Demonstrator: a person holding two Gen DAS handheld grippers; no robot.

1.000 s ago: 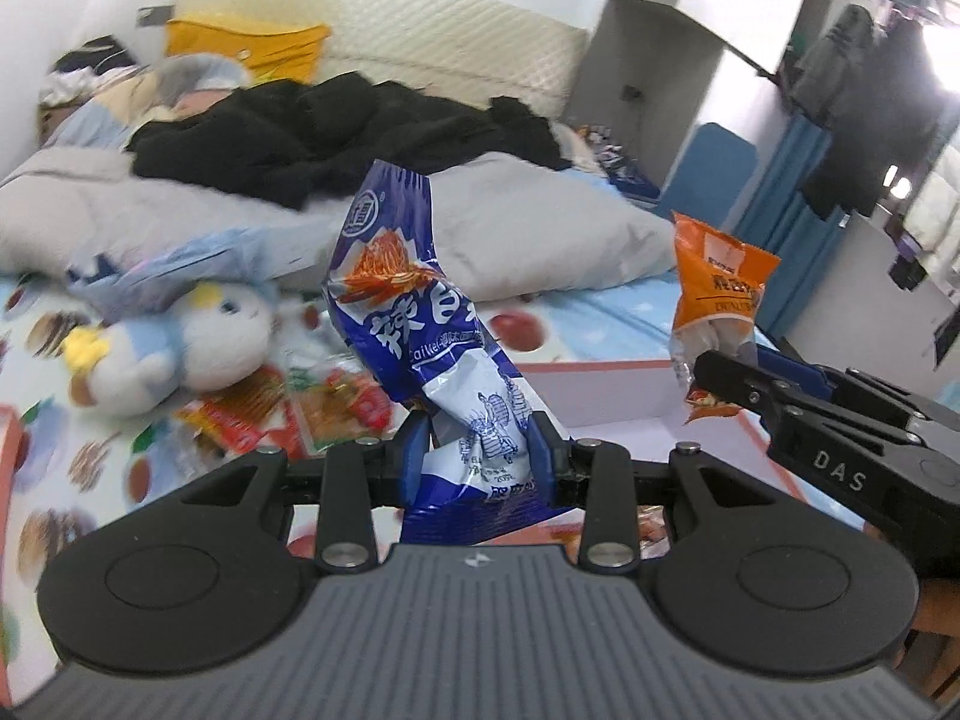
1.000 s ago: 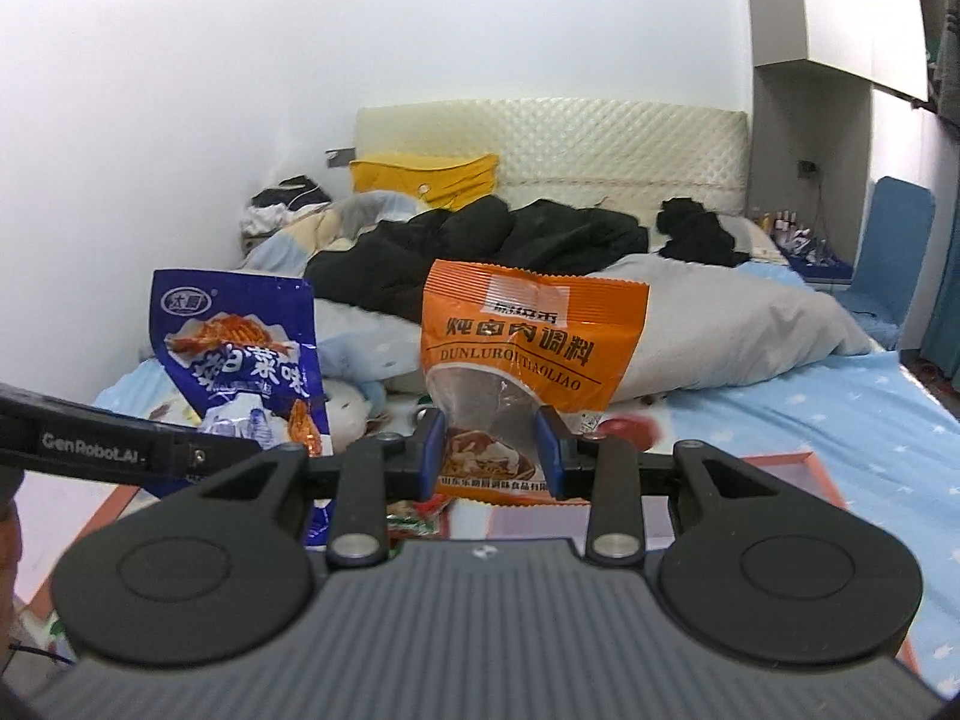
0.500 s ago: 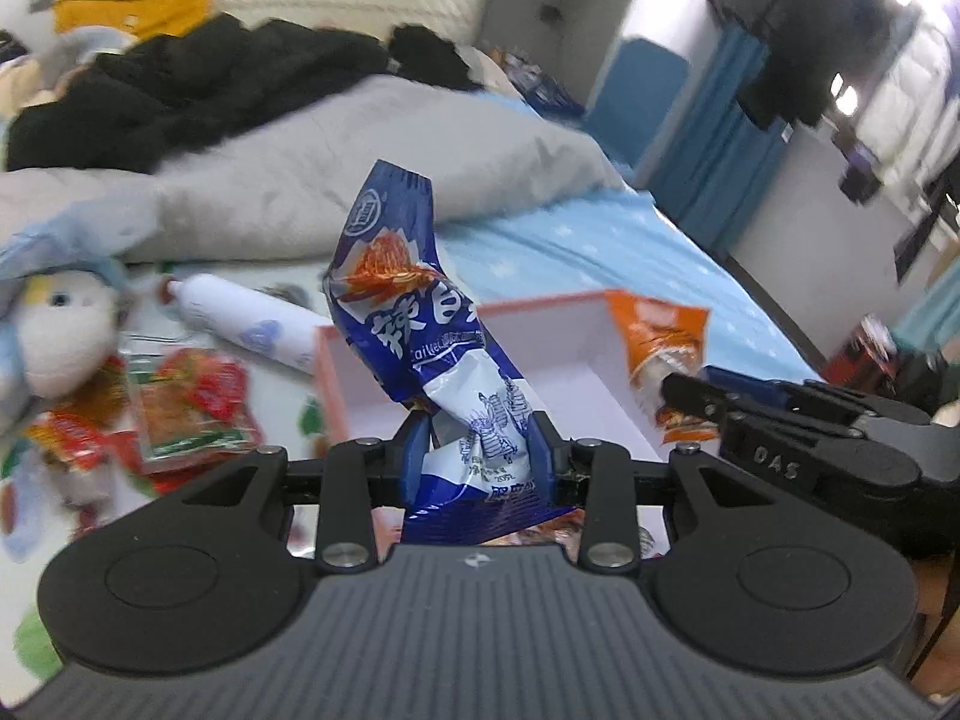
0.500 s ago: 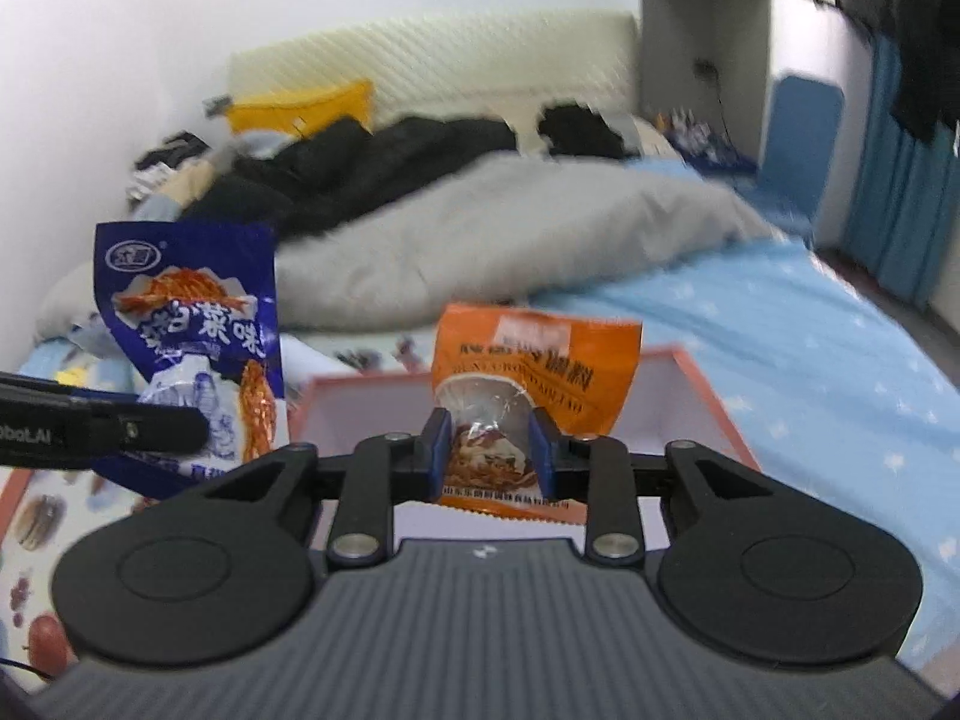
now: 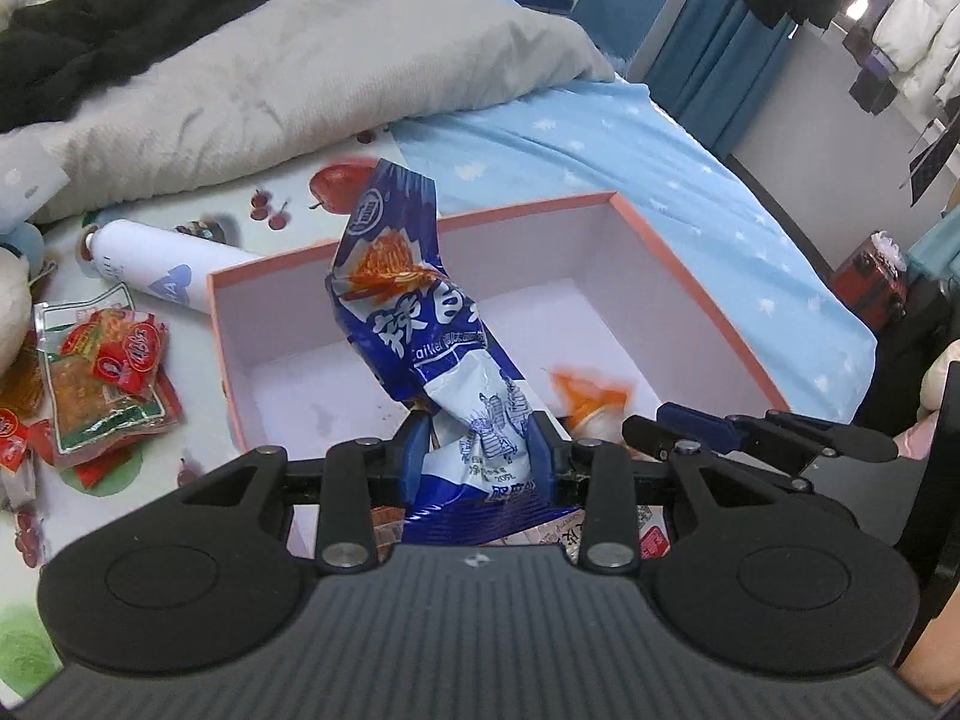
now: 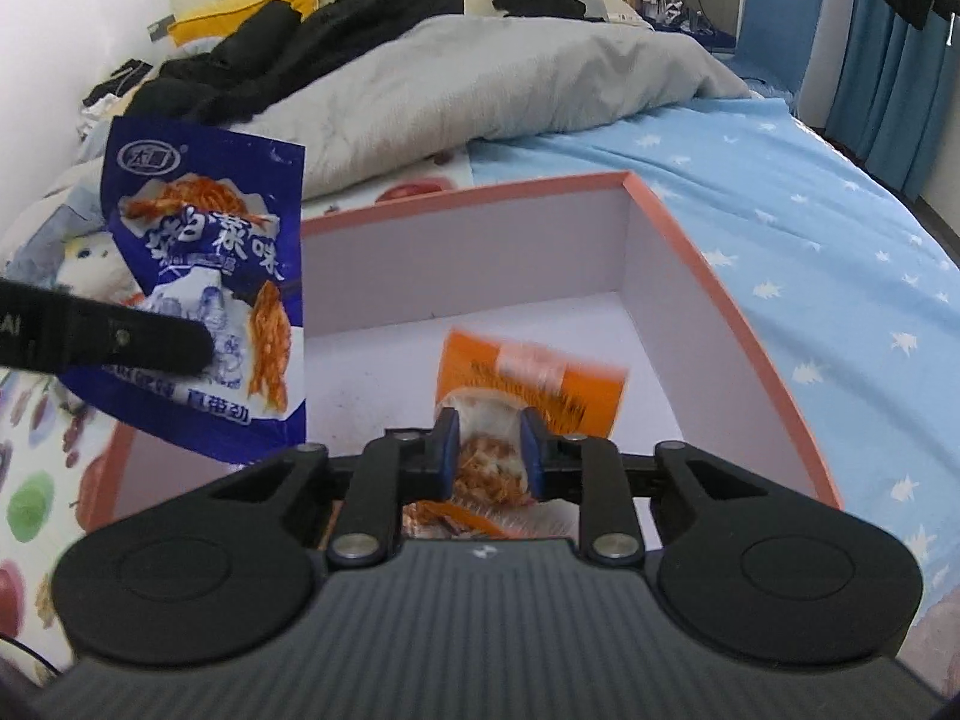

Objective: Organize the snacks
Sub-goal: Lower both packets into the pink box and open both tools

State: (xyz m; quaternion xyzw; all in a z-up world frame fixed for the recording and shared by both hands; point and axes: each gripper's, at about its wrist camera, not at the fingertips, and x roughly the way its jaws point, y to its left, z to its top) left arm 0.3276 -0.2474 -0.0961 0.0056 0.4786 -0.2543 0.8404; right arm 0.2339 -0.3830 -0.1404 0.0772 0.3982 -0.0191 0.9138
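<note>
Two hand-held grippers lower snack packets into a pink-rimmed box on a bed.

The left gripper clamps a crumpled blue packet above the box; the right gripper, jaws closing, pinches an orange packet low against the floor by the right wall. The box's middle is bare. A second ago both packets hung high above the bedding; loose snacks lie left.
</note>
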